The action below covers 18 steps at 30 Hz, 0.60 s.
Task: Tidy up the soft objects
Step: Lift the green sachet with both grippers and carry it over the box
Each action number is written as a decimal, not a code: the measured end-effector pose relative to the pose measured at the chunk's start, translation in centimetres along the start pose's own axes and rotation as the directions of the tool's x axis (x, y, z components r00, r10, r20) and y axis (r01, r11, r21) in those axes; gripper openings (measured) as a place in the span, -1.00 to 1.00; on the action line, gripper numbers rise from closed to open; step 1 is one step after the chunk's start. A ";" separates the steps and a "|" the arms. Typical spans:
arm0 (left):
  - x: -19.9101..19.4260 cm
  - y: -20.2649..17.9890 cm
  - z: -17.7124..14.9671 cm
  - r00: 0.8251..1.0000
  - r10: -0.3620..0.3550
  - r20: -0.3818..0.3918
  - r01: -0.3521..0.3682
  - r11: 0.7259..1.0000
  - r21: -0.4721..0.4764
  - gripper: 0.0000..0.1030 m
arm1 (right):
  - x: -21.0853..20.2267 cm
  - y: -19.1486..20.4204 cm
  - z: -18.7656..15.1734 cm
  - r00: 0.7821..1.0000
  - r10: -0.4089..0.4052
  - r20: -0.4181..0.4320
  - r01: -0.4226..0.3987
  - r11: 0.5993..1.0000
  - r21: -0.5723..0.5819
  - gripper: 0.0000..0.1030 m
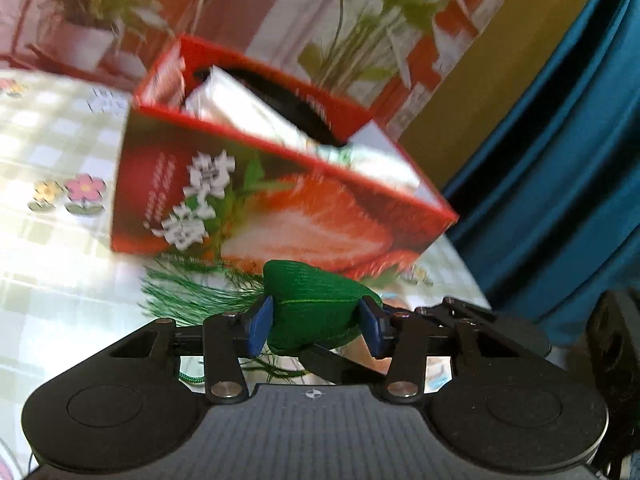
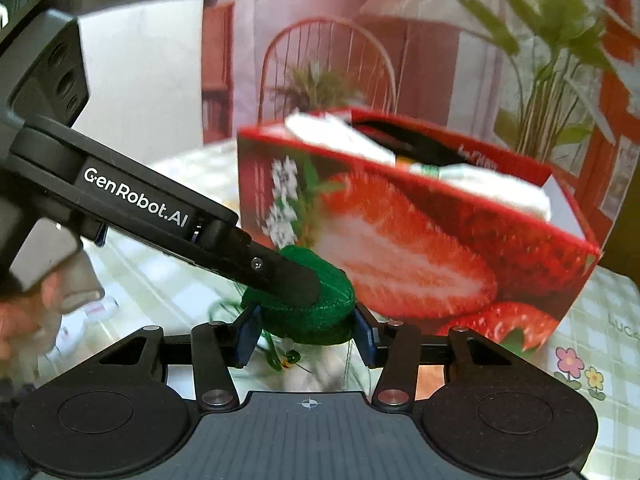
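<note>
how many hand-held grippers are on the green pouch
2: the left hand-held gripper has its pads on both sides of the green pouch; the right hand-held gripper clamps it too.

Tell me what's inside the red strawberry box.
White soft bundles fill the open top of the strawberry box, with something black along its far side. The front wall hides whatever lies deeper, and blur keeps me from identifying the items.
</note>
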<state>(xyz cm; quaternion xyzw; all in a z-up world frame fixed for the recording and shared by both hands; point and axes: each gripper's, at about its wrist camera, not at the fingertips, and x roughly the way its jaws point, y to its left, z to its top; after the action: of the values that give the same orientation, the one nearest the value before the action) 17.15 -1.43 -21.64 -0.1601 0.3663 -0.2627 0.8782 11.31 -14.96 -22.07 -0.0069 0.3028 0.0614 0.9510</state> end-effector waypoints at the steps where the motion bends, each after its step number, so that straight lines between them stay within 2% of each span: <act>1: -0.5 -0.3 0.0 1.000 0.005 0.015 -0.005 1.000 0.006 -0.05 | -0.4 0.5 0.2 1.000 -0.010 0.023 0.010 1.000 -0.005 -0.13; 7: -3.6 -2.2 1.1 0.997 -0.003 0.072 -0.001 0.998 0.059 -0.05 | -2.7 1.0 1.3 0.996 -0.014 0.093 0.013 1.000 0.003 -0.13; 18: -8.1 -4.8 6.0 0.977 -0.057 0.204 0.031 0.991 0.131 -0.05 | -5.8 0.9 6.9 0.972 -0.036 0.234 0.056 0.995 -0.079 -0.13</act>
<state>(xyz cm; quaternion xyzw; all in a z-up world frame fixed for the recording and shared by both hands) 15.07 -0.12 -10.81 -0.1383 0.2518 -0.2870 0.9139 10.47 -14.38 -13.04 -0.0474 0.1864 0.0526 0.9799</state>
